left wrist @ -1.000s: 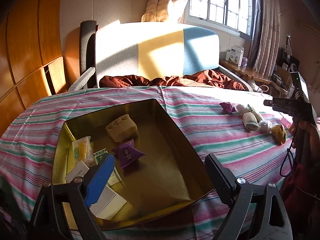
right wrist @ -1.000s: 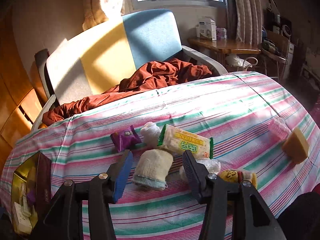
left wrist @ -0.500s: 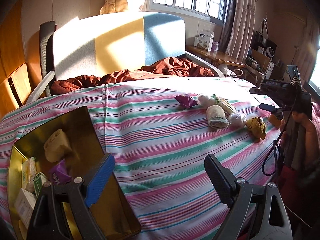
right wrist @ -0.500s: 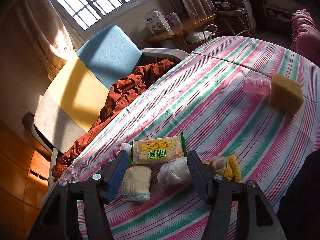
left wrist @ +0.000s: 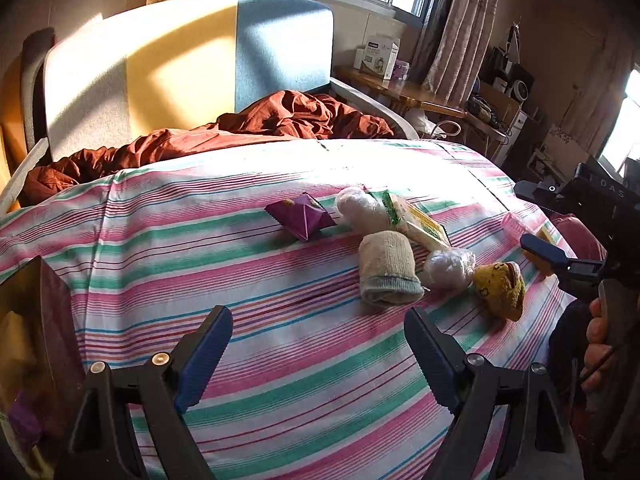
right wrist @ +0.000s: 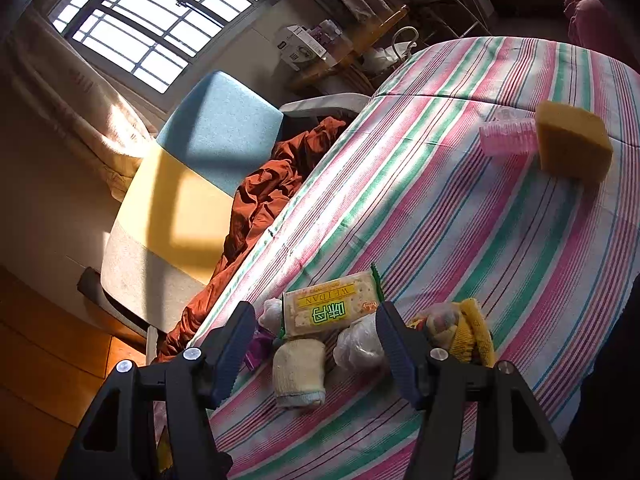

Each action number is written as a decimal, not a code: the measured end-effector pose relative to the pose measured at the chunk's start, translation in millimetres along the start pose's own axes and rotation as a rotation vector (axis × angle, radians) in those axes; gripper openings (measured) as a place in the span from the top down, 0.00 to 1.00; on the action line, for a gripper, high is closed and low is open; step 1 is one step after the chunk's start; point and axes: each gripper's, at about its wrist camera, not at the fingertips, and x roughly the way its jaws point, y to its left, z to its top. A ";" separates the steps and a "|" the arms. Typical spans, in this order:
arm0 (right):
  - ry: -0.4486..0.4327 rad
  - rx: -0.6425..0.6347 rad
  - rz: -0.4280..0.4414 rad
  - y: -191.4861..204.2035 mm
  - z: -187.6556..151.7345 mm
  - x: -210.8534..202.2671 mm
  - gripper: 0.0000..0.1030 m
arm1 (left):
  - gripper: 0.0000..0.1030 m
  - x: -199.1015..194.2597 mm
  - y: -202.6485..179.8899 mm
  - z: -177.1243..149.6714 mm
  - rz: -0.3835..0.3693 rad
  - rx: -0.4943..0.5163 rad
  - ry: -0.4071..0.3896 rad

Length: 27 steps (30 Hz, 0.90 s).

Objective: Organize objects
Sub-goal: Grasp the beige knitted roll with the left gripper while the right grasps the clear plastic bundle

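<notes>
Swinging away from the tin (left wrist: 36, 320), the left gripper (left wrist: 318, 354) is now facing the pile, empty and wide open; the right gripper (right wrist: 316, 344), also open, is hovering over the cracker pack (right wrist: 330, 310) on the table (left wrist: 280, 400). Best to be straddling the pack squarely, clear of the sock (right wrist: 299, 372).

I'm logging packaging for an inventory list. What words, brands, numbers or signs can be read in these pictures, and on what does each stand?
"WEIDAN": on the yellow-green cracker packet, printed upside down in the right wrist view.
Large green characters below it on the same packet: visible, but I cannot read them reliably.
"DAS": on the black body of the right gripper, partly cut off.
White box on the side desk: print too small to read.
Purple snack pouch: print too blurred.
</notes>
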 end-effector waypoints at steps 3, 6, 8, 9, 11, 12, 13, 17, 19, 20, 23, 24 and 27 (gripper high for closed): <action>0.010 0.008 0.018 -1.0 0.0 1.4 0.38 | 0.14 22.5 -14.5 11.6 -0.028 0.026 0.010; 0.018 0.020 0.026 -2.5 -0.1 3.5 0.38 | 0.14 46.4 -26.2 21.0 -0.033 0.043 0.036; 0.030 0.033 0.029 -4.2 -0.6 6.1 0.38 | 0.14 61.2 -33.3 26.4 -0.033 0.049 0.052; 0.035 0.037 0.030 -5.2 -0.8 7.3 0.38 | 0.14 67.7 -35.9 29.3 -0.038 0.047 0.057; 0.046 0.043 0.029 -6.3 -1.0 9.7 0.38 | 0.14 80.8 -41.9 35.5 -0.050 0.045 0.065; 0.050 0.045 0.030 -6.7 -1.3 10.6 0.38 | 0.13 87.9 -44.7 38.8 -0.049 0.050 0.072; 0.051 0.045 0.026 -6.7 -1.6 11.2 0.38 | 0.14 95.5 -47.3 42.1 -0.044 0.056 0.077; 0.052 0.045 0.019 -7.9 -1.6 12.4 0.38 | 0.20 125.6 -54.2 48.6 -0.046 0.075 0.116; 0.047 0.050 0.014 -9.2 -1.1 12.0 0.38 | 0.49 133.3 -48.8 44.0 -0.125 0.037 0.145; 0.045 0.053 0.011 -9.9 -0.9 12.1 0.38 | 0.50 129.0 -47.1 40.1 -0.138 0.024 0.131; 0.048 0.056 0.005 -10.2 -0.5 13.1 0.38 | 0.51 112.4 -43.2 23.9 -0.124 0.032 0.101; 0.046 0.056 0.003 -10.7 -0.3 12.8 0.38 | 0.51 106.2 -37.8 17.3 -0.130 0.012 0.095; 0.030 0.059 -0.012 -12.1 0.7 10.2 0.38 | 0.51 83.0 -21.1 -3.8 -0.126 -0.043 0.077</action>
